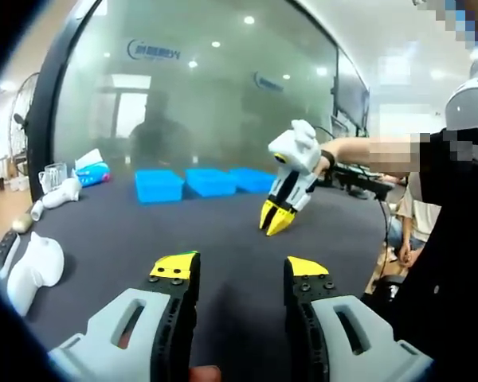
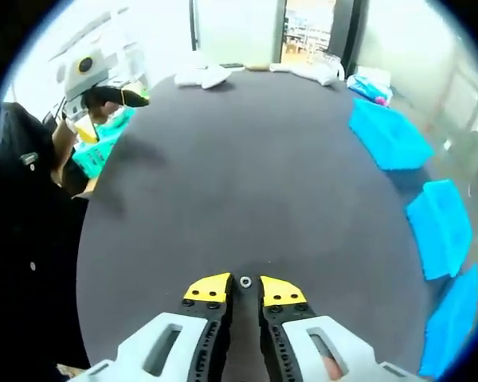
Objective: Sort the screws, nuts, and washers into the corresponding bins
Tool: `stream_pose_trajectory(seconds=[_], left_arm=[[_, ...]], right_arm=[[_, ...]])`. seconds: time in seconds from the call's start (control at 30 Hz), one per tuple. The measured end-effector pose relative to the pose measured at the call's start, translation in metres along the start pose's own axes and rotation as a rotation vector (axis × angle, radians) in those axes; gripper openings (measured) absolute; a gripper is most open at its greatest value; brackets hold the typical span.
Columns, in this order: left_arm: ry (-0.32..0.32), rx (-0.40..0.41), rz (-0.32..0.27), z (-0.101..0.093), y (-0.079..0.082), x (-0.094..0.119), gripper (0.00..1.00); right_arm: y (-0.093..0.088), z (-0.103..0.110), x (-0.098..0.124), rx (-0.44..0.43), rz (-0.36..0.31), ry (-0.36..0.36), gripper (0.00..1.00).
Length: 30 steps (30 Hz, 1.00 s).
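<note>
Bright ceiling lights, soft focus, bent edges.

Tiny part btwn right gripper tips, too small to tell nut or washer, nearest blue bin cut off at view edge, bin contents not visible, white items at table edge partly cropped, figure behind frosted glass blurred
</note>
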<state>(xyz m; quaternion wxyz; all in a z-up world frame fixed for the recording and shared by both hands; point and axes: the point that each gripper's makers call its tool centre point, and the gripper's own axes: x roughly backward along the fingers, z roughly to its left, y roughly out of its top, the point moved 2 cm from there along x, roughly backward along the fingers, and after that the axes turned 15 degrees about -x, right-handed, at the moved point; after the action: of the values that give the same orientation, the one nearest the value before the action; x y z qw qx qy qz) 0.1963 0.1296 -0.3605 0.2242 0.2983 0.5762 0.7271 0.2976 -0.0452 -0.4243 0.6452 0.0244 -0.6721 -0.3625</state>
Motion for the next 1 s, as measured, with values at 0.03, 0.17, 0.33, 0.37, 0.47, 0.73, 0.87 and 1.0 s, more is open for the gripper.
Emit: stream_pose_trajectory(seconds=[0.03, 0.17, 0.33, 0.37, 0.47, 0.73, 0.87, 1.0], left_arm=[[0.001, 0.000, 0.001, 0.000, 0.000, 0.000, 0.41], [0.001, -0.001, 0.000, 0.000, 0.000, 0.000, 0.41], [0.000, -0.003, -0.001, -0.001, 0.001, 0.000, 0.41], [0.000, -0.003, -0.002, -0.001, 0.001, 0.000, 0.41], [0.000, -0.003, -0.001, -0.001, 0.002, -0.001, 0.41], [0.001, -0.008, -0.002, -0.001, 0.004, -0.001, 0.41], [0.004, -0.008, -0.002, 0.000, 0.004, -0.002, 0.41], [0.013, -0.008, -0.007, 0.002, 0.006, -0.001, 0.41]], right_arm=[[0.000, 0.000, 0.000, -0.002, 0.000, -0.001, 0.07], [-0.001, -0.002, 0.000, -0.004, 0.002, -0.011, 0.02], [-0.001, -0.001, 0.000, 0.009, 0.001, -0.019, 0.02], [-0.001, -0.001, 0.001, 0.011, 0.000, -0.019, 0.02], [-0.001, -0.001, 0.001, 0.016, -0.007, -0.020, 0.02], [0.000, 0.001, 0.005, 0.023, -0.034, -0.021, 0.02], [0.004, 0.002, 0.014, 0.013, -0.084, -0.028, 0.02], [0.006, 0.003, 0.029, -0.017, -0.167, -0.039, 0.02]])
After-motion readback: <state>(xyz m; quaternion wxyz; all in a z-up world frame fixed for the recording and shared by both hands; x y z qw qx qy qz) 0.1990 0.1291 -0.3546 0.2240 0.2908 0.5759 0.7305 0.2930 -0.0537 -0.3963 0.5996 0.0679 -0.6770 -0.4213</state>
